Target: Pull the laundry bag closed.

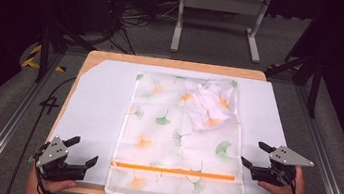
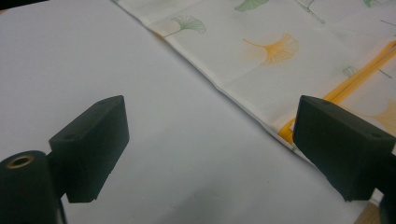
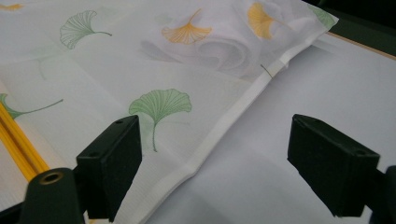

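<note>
Translucent mesh bag lies between both open grippers; right gripper view perhaps shows cloth inside.

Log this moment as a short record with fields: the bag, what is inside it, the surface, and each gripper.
bag: sheer ginkgo-leaf bag lying flat, orange zipper strip near the person's edge
contents: crumpled white cloth at the far right corner, inside the bag
surface: white sheet on a wooden table
left gripper: open, off the bag's left edge, holding nothing
right gripper: open, beside the bag's right edge, holding nothing
</note>
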Demonstrator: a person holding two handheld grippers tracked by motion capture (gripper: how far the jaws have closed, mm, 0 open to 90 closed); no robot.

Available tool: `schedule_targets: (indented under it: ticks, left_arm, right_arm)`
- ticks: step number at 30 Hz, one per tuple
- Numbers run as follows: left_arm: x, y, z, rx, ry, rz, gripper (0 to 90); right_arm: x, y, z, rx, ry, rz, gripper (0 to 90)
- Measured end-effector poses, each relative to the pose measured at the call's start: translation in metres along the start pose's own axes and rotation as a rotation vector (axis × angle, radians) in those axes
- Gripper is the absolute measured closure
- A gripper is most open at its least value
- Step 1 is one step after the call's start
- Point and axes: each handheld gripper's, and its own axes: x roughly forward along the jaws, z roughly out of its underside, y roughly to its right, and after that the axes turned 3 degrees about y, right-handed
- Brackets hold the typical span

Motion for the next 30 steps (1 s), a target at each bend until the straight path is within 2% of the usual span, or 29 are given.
schedule_targets:
  ticks: [2,6,10,12,14,16,18,23,26,30]
  left_arm:
    - [0.001,-0.001,0.000,0.018,-0.009,0.021,15.7]
    - [0.000,0.000,0.000,0.027,-0.015,0.064,29.5]
    - [0.001,-0.001,0.001,0.035,-0.022,0.079,37.6]
    - [0.000,0.000,0.000,0.046,-0.024,0.075,39.1]
    - [-0.002,0.000,0.001,0.046,-0.013,0.088,43.3]
    - [-0.003,0.000,0.001,0.040,-0.005,0.106,45.0]
    - [-0.003,0.001,0.000,0.040,-0.011,0.110,47.8]
    - [-0.002,0.005,-0.001,0.072,-0.023,0.113,52.2]
    - [0.000,0.008,-0.001,0.084,-0.030,0.131,56.0]
    - [0.003,0.012,-0.002,0.107,-0.044,0.161,66.5]
  right_arm:
    - [0.001,0.000,0.000,0.009,-0.005,-0.008,19.0]
    - [0.003,-0.002,-0.002,0.014,-0.013,-0.022,20.5]
    - [0.005,-0.004,-0.003,0.033,-0.017,-0.049,21.2]
    - [0.006,-0.005,-0.004,0.030,-0.022,-0.050,25.5]
    - [0.005,-0.006,-0.005,0.041,-0.014,-0.074,30.9]
    - [0.006,-0.009,-0.007,0.024,-0.017,-0.034,35.0]
    - [0.006,-0.010,-0.008,0.020,-0.019,-0.028,37.2]
    - [0.007,-0.013,-0.011,0.070,0.005,-0.068,35.7]
    - [0.010,-0.017,-0.013,0.069,0.001,-0.076,37.3]
    - [0.018,-0.027,-0.019,0.043,-0.019,-0.108,46.3]
